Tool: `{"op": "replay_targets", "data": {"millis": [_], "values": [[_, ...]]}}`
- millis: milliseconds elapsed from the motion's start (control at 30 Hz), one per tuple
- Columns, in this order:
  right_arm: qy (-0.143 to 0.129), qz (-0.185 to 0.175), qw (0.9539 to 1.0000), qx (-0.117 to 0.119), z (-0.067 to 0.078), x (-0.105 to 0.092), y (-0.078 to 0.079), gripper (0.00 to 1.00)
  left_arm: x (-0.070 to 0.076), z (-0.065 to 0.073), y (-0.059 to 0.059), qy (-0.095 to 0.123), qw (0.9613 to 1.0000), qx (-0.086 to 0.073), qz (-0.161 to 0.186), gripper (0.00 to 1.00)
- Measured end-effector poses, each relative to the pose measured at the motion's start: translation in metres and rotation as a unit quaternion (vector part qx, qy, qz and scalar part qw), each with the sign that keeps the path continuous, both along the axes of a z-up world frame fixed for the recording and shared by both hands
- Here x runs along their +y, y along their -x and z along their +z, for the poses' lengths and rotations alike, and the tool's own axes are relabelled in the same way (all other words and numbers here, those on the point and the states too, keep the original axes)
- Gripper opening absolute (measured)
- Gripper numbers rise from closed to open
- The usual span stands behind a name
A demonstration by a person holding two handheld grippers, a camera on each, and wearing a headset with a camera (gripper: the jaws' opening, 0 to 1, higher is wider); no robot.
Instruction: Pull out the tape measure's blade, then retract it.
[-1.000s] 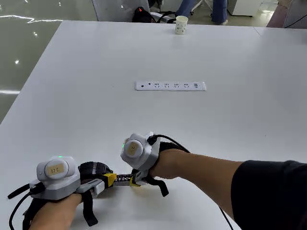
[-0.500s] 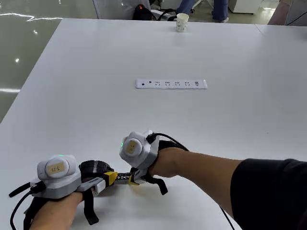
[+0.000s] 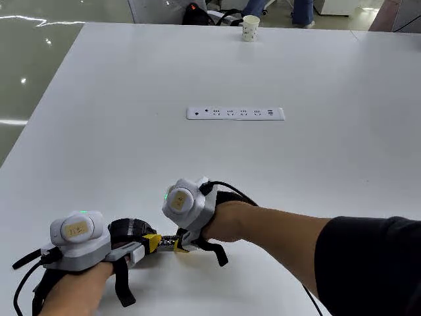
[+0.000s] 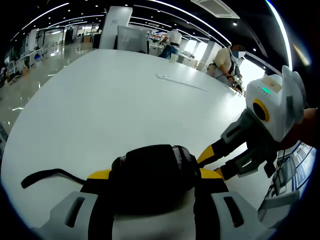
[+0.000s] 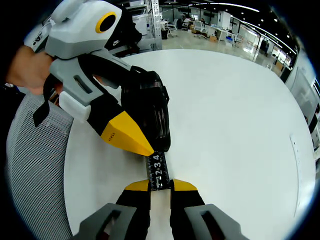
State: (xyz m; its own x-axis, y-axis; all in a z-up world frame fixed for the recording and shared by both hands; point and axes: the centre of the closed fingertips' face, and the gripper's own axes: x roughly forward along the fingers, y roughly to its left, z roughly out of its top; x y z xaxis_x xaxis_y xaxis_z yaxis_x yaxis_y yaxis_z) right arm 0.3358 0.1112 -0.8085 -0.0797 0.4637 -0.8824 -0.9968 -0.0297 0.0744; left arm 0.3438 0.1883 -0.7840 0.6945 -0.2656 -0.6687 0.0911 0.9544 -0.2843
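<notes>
Right tool (image 5: 160, 186): jaws drawn in against the two sides of the blade (image 5: 157, 169), yellow tips touching it, blade end clamped between them. Printed figures 2, 3 and 4 are legible on the short exposed length. The blade runs straight from the tips to the mouth of the tape measure (image 5: 148, 112), a black case lying just ahead of the tool.

Left tool (image 4: 155, 176): jaws closed on the tape measure, one grey-and-yellow finger against each side of the case. A black strap trails from the case across the tabletop (image 3: 197, 171) to the left in the left gripper view.

In the head view both tools sit low at the near edge of the tabletop, tips facing one another and close together, with the short stretch of blade between them. The case rests on the white surface just beside the left tool's hand.

Surroundings: a white power strip (image 3: 235, 113) lies flat near the middle of the tabletop, well apart from the tools. A paper cup (image 3: 250, 29) stands upright near the far edge
</notes>
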Motion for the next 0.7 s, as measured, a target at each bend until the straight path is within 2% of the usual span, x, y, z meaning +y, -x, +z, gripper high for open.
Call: {"op": "replay_targets", "data": {"millis": [700], "values": [[-0.017,0.002,0.9998,0.010,0.0002,0.0101,0.0010,0.11,-0.0009,0.0027,0.0001,0.012,0.9999,-0.008,0.001,0.59]]}}
